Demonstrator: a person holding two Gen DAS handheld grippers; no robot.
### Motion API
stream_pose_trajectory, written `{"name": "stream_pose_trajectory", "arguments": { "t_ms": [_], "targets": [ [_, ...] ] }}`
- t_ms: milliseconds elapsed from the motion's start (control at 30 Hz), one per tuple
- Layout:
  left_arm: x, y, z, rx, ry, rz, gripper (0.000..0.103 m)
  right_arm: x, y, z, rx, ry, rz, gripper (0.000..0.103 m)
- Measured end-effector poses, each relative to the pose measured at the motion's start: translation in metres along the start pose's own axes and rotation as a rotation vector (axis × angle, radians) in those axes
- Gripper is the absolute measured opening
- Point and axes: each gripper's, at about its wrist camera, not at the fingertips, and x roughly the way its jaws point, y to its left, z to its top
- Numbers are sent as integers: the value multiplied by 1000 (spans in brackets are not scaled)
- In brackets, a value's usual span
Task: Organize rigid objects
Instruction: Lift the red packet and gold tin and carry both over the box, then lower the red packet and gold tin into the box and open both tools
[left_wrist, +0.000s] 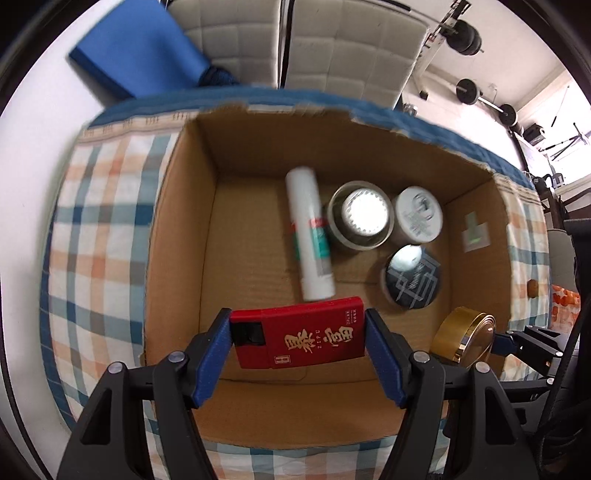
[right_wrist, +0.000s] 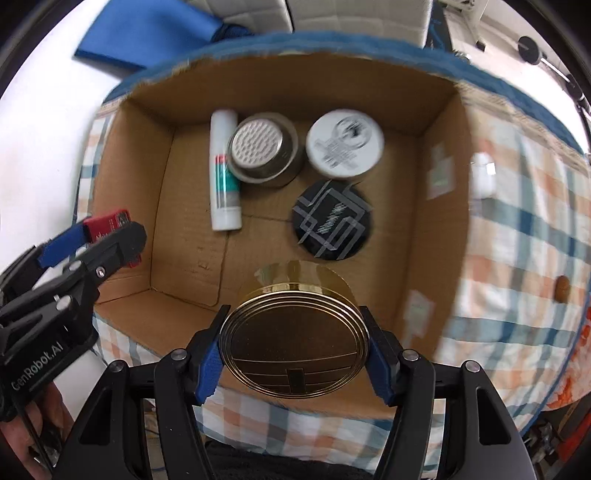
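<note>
My left gripper (left_wrist: 298, 338) is shut on a red box (left_wrist: 301, 338) with gold characters, held above the near edge of an open cardboard box (left_wrist: 177, 236). My right gripper (right_wrist: 295, 350) is shut on a round gold tin (right_wrist: 294, 341), held over the cardboard box's (right_wrist: 129, 192) near rim. The gold tin also shows at the right of the left wrist view (left_wrist: 463, 339). Inside the box lie a white tube (left_wrist: 310, 236), a metal cup (left_wrist: 360, 216), a white jar (left_wrist: 417, 216) and a black patterned tin (left_wrist: 412, 277).
The box rests on a checked cloth (left_wrist: 96, 229) with a blue border. Two padded white chairs (left_wrist: 332, 48) and a blue cushion (left_wrist: 136, 48) stand behind. A small white object (right_wrist: 484, 175) and a brown one (right_wrist: 562, 284) lie on the cloth at the right.
</note>
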Motion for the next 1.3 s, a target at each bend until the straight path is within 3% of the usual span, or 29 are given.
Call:
{"name": "stream_pose_trajectory", "arguments": {
  "t_ms": [400, 933, 1033, 1300],
  "targets": [
    [73, 19, -11, 26, 185, -8, 68, 87, 15, 7, 2, 131, -6, 67],
    [109, 22, -8, 19, 339, -21, 68, 129, 18, 5, 26, 177, -24, 68],
    [110, 29, -5, 18, 350, -27, 73, 127, 14, 10, 36, 190, -27, 70],
    [83, 25, 2, 36, 321, -28, 92, 113, 7, 2, 46, 189, -33, 89]
  ]
}}
